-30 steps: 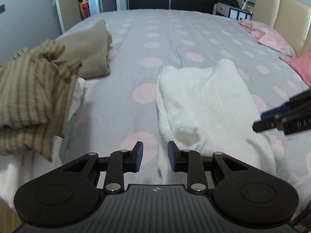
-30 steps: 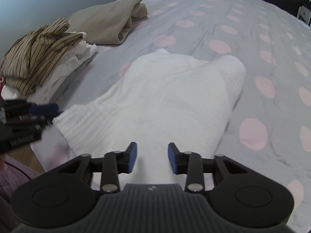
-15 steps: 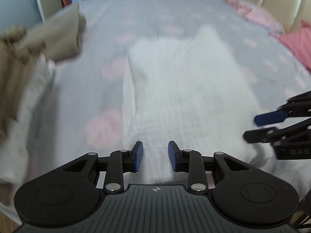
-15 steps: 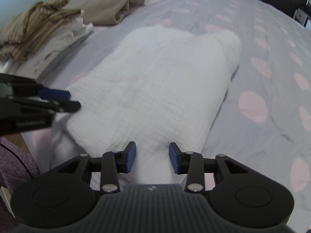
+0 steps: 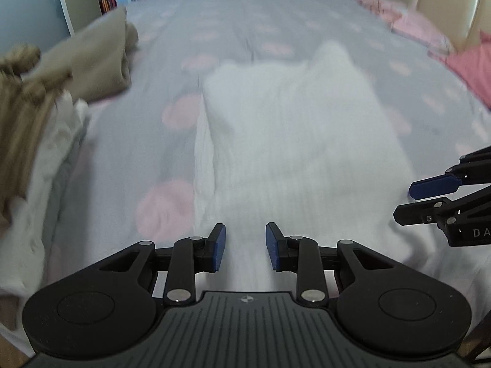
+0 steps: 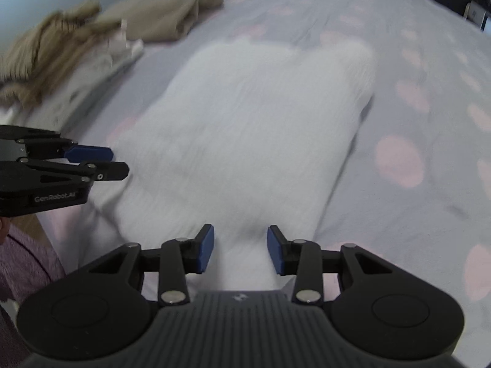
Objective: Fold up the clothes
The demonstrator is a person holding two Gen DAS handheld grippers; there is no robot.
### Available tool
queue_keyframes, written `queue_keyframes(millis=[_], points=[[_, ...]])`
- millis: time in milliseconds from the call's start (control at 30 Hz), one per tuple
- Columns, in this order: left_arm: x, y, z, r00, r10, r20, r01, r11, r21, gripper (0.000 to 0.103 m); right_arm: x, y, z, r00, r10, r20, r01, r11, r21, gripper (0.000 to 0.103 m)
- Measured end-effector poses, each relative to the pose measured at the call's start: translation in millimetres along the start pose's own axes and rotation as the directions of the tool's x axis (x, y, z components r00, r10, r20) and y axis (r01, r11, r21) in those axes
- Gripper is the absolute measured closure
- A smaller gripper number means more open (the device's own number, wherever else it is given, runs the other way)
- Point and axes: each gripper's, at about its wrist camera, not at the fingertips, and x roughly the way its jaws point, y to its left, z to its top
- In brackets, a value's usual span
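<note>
Striped brown garment (image 5: 21, 116) is seen at 9 o'clock in the left wrist view, piled on white laundry (image 5: 46, 165); a folded beige garment (image 5: 95, 64) is placed just beyond it at 10 o'clock. Grey bedspread with pink dots (image 5: 129, 159) is spread under everything. The white garment (image 5: 294, 141), folded into a long pad, is laid at centre, running from 6 toward 12 o'clock. Left gripper (image 5: 245, 247) is held over its near edge, fingers parted, nothing pinched between the blue pads (image 5: 218, 247). Right gripper (image 5: 408, 202) is seen at 3 o'clock, above the garment's right side. Pink pillows (image 5: 429, 30) are blurred at 1 o'clock.

In the right wrist view, left gripper (image 6: 121, 162) is seen at 9 o'clock by the garment's left edge. White garment (image 6: 254, 128) is centred. Right gripper (image 6: 241, 250) is held over its near end, fingers apart, nothing gripped. Purple sleeve (image 6: 21, 263) is seen at 8 o'clock.
</note>
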Motion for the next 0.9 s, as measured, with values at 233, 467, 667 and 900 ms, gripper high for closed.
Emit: queue_keyframes(millis=[233,467,667,900], points=[[25,14,58,0.998,-0.042,0.052,0.046,0.997,-0.064,0.076,0,-36,34,0.996,-0.033,0.081,0.024,0.993,0.115,0.065],[69,54,102,0.995,-0.069,0.067,0.081,0.976,-0.2,0.07,15,-58,66,0.991,-0.058,0.119,0.036,0.983,0.179,0.065],[103,71,121,0.991,-0.082,0.105,0.104,0.967,-0.233,0.064,24,-63,82,0.986,-0.04,0.164,0.01,0.983,0.183,0.065],[128,66,125,0.994,-0.067,0.088,0.085,0.973,-0.213,0.098,61,-61,105,0.991,-0.028,0.13,0.007,0.988,0.157,0.066]])
